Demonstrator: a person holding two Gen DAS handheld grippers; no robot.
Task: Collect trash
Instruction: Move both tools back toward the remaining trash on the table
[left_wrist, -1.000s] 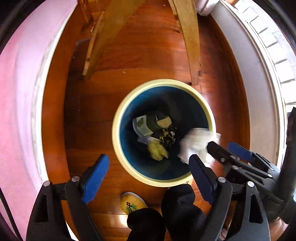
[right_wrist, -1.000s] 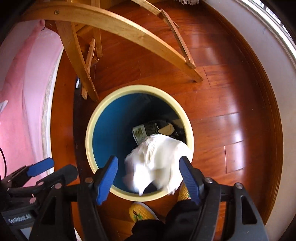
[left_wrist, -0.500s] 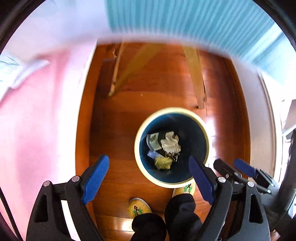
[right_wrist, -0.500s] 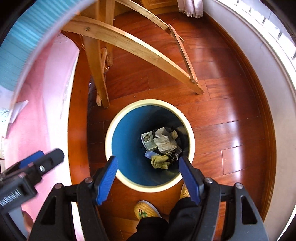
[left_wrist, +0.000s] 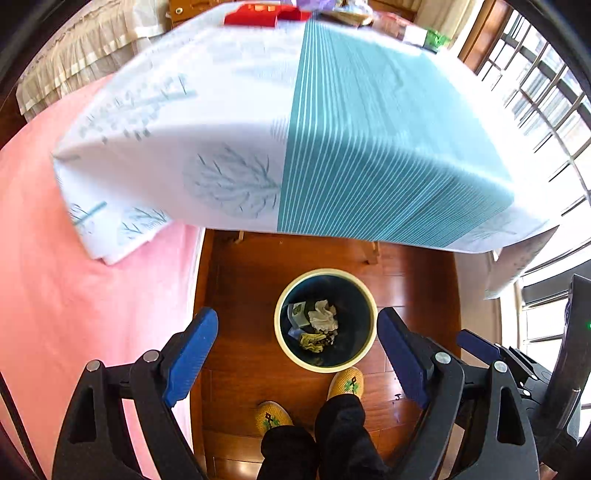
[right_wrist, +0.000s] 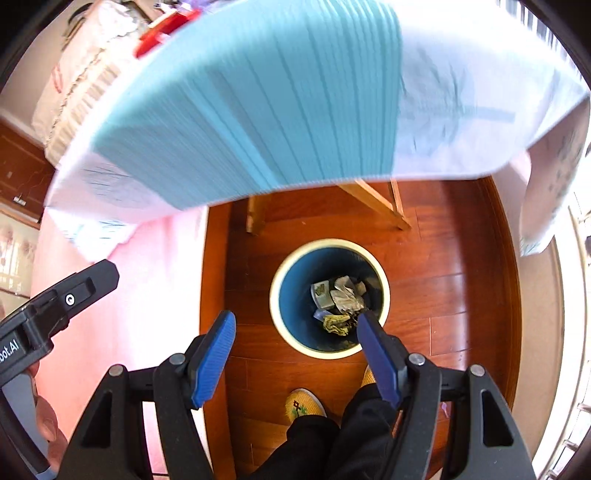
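Note:
A round bin (left_wrist: 282, 345) with a cream rim and blue inside stands on the wooden floor under the table edge; it also shows in the right wrist view (right_wrist: 280, 321). A crumpled white tissue (left_wrist: 323, 319) (right_wrist: 345, 297) lies inside it on other scraps. My left gripper (left_wrist: 297, 350) is open and empty, high above the bin. My right gripper (right_wrist: 297, 354) is open and empty too, also high above the bin. The right gripper shows at the right edge of the left wrist view (left_wrist: 491, 354).
A table with a white and teal striped cloth (left_wrist: 332, 129) (right_wrist: 277, 110) overhangs the bin. A pink bed cover (left_wrist: 74, 295) lies to the left. The person's yellow slippers (left_wrist: 345, 380) stand by the bin. Windows (left_wrist: 546, 92) are at the right.
The white tissue left my right gripper and fell into the bin. Both grippers then rose well above the bin, and the tablecloth came into view.

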